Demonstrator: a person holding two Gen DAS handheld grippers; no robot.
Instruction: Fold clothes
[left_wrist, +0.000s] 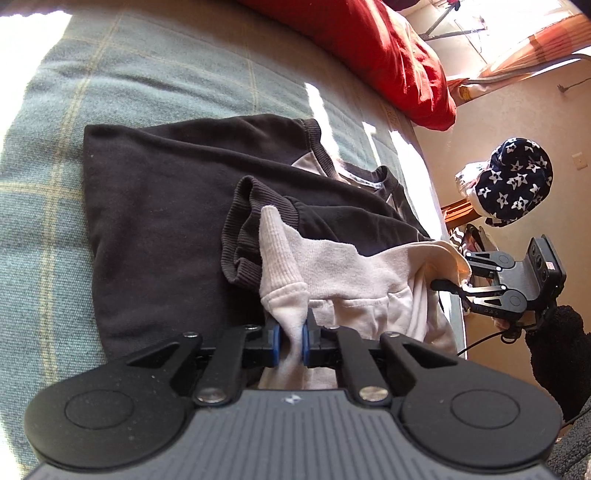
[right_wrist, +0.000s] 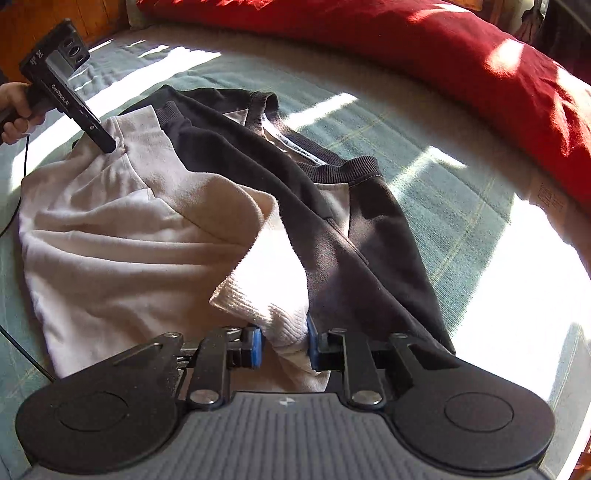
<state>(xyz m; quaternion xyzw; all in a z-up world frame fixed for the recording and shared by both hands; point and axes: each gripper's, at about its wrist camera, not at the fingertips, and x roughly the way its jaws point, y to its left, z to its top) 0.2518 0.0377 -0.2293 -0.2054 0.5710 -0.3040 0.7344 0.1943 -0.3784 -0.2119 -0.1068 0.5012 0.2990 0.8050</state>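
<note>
A black and white sweater (right_wrist: 192, 206) lies rumpled on the green checked bed (right_wrist: 461, 206). The left gripper (left_wrist: 291, 341) pinches its white hem tight, and the right gripper (right_wrist: 283, 343) squeezes a thick white fold. Only the left view shows a starry cloth (left_wrist: 515, 179) beside the bed.

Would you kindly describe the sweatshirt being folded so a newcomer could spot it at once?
Start at the bed's blue-green plaid cover, below the long red pillow. The sweatshirt lies crumpled in the middle of it. It is the only garment there, white-bodied with black sleeves and a black ribbed collar.
</note>
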